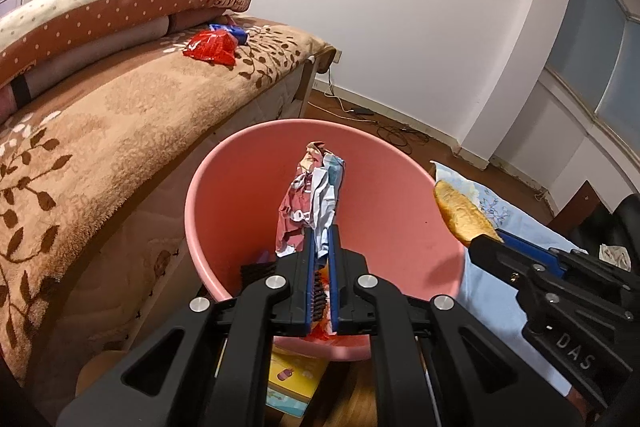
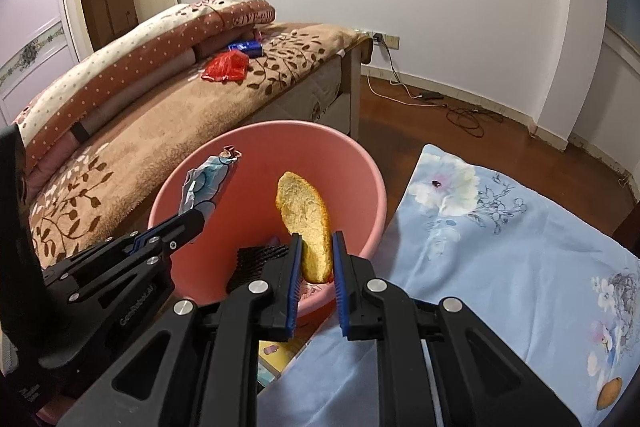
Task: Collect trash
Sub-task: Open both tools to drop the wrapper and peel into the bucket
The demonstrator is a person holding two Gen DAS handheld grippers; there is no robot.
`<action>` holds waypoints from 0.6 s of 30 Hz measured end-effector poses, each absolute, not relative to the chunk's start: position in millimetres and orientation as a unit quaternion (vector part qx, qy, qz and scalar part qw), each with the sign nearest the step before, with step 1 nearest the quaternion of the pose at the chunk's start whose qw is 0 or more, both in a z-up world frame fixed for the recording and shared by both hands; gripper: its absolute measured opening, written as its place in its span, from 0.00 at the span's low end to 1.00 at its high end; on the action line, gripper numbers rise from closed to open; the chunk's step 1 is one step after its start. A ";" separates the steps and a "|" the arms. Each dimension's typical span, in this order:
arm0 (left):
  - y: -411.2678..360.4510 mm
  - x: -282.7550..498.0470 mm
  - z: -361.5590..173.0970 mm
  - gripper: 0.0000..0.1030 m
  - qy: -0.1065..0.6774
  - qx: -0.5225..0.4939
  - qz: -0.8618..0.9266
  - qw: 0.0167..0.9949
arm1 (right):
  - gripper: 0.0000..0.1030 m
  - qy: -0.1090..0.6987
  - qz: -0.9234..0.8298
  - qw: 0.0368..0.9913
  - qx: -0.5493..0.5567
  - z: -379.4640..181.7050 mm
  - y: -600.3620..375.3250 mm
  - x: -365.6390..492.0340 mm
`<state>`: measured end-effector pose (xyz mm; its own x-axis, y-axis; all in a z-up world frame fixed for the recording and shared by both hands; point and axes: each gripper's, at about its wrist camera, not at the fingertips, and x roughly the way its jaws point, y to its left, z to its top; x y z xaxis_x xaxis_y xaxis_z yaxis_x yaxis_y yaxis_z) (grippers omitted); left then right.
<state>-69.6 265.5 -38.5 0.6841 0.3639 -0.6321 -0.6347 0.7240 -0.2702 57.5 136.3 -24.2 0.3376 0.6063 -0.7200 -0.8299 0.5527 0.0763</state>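
Observation:
A pink bin [image 1: 224, 195] [image 2: 360, 167] stands on the floor between two beds. My left gripper [image 1: 323, 239] is shut on a crumpled pink-and-blue wrapper [image 1: 310, 199] and holds it over the bin; the wrapper also shows in the right wrist view [image 2: 208, 179]. My right gripper [image 2: 316, 247] is shut on an orange peel [image 2: 306, 215] and holds it over the bin's right side; the peel shows in the left wrist view [image 1: 460, 211]. A red wrapper [image 1: 210, 45] [image 2: 226, 67] and a blue packet [image 1: 232, 30] [image 2: 245, 47] lie on the brown bed.
The brown leaf-patterned bed [image 1: 120, 115] with a folded dotted quilt [image 1: 100, 11] is to the left of the bin. A blue floral bed sheet [image 2: 500, 247] is to its right. Cables [image 2: 464, 115] lie on the wooden floor by the far wall. A yellow box [image 1: 292, 383] lies under the bin.

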 end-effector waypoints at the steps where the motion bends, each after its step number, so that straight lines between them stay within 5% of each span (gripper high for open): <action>1: 266.7 -68.4 -39.2 0.05 0.281 -0.243 0.282 0.885 | 0.14 0.363 0.446 0.803 -0.155 -24.8 137.5 57.5; 9: 269.3 -66.9 -39.5 0.08 0.279 -0.240 0.285 0.885 | 0.25 0.363 0.468 0.794 -0.141 -20.2 138.8 57.2; 14: 265.9 -68.3 -34.8 0.36 0.275 -0.242 0.290 0.884 | 0.39 0.356 0.472 0.797 -0.126 -13.2 125.2 53.7; 18: 258.4 -68.2 -28.4 0.37 0.275 -0.231 0.293 0.886 | 0.41 0.343 0.474 0.804 -0.112 -5.2 105.0 48.5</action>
